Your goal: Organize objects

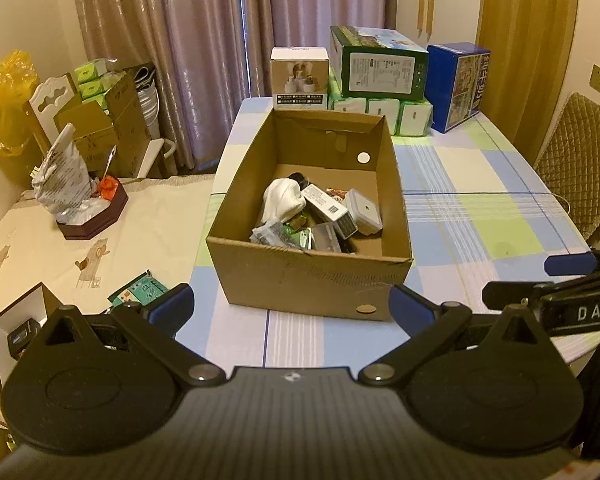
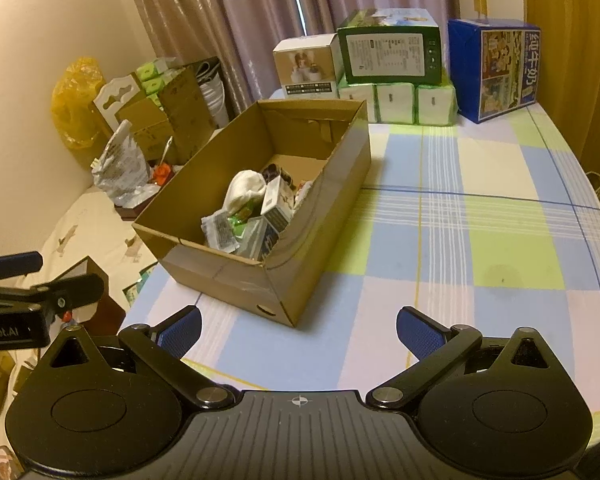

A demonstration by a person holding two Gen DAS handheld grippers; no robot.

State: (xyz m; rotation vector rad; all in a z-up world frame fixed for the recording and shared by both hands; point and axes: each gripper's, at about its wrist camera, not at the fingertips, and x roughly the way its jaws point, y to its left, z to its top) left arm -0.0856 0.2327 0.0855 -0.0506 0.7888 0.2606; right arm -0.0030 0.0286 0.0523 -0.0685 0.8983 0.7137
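Both grippers, left gripper [image 1: 291,304] and right gripper [image 2: 299,332], have their fingers wide apart and hold nothing. They hang just in front of the cardboard box [image 1: 260,268], which sits on the checked tablecloth [image 1: 480,208]. Inside lie a soft white cloth [image 1: 282,200], crinkly packets [image 2: 220,232] and small boxes [image 1: 326,206]. All look light. Pinching the cloth by a fold seems easiest; the packets may slip.

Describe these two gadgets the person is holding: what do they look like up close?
Both look alike. The left gripper and right gripper each have a black ribbed body with a small crosshair mark, two round black discs, and black linkage arms joined by silver rivets. The fingers end in textured blue pads. White lettering runs along each gripper's side where the other camera sees it. No cables or sleeves show.
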